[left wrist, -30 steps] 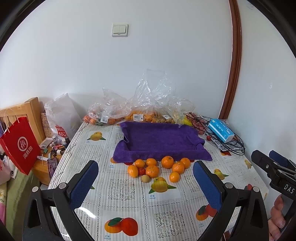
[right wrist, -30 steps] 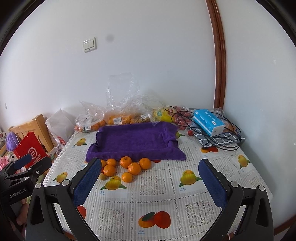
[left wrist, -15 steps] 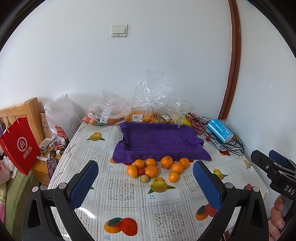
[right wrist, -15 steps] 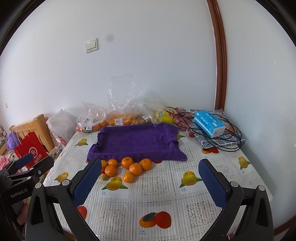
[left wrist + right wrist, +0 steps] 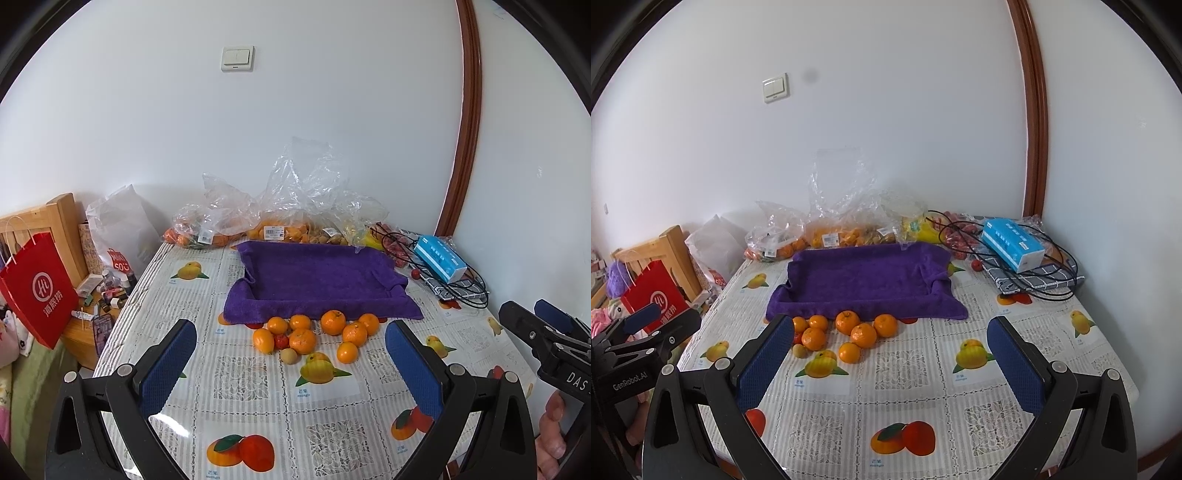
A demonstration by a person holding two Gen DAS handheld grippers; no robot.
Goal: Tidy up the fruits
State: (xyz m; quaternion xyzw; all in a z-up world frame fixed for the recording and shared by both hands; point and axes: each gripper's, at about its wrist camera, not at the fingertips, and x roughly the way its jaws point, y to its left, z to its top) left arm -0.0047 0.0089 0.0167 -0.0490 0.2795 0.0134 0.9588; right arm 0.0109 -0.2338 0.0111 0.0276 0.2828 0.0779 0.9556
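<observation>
From the left wrist view, the left gripper (image 5: 291, 350) hung above the near part of the table (image 5: 258, 398), its blue-padded jaws spread wide with nothing between them. Beyond its fingertips lay the cluster of oranges (image 5: 317, 334), touching one another just in front of the purple towel tray (image 5: 317, 280). A small red fruit (image 5: 281, 341) sat wedged among the oranges on the cluster's left, and a small pale brown fruit (image 5: 289, 356) lay at the cluster's near edge. Behind the tray, against the wall, stood the clear plastic bags of fruit (image 5: 273, 225). To the right of the tray a blue tissue box (image 5: 439, 258) rested on a wire rack (image 5: 454, 288). The right gripper (image 5: 543, 332) showed well to the right of the tray, at the frame's edge. Compared with a second earlier, the tray and oranges sat slightly higher in the frame, while the gripper's jaws were as wide apart as before.

From the right wrist view, the right gripper (image 5: 890, 350) was likewise spread wide and empty above the table (image 5: 923, 387). The oranges (image 5: 846, 330) lay just in front of the tray (image 5: 864, 277), on its left half, the left finger pad (image 5: 764, 363) overlapping the cluster's left edge. The tissue box (image 5: 1012, 243) lay to the right of the tray, and the left gripper (image 5: 646, 325) showed well to the tray's left beside a red paper bag (image 5: 659, 299). Against the frame a second earlier, the table contents had drifted a little rightward and lower; the fruit kept the same arrangement.
</observation>
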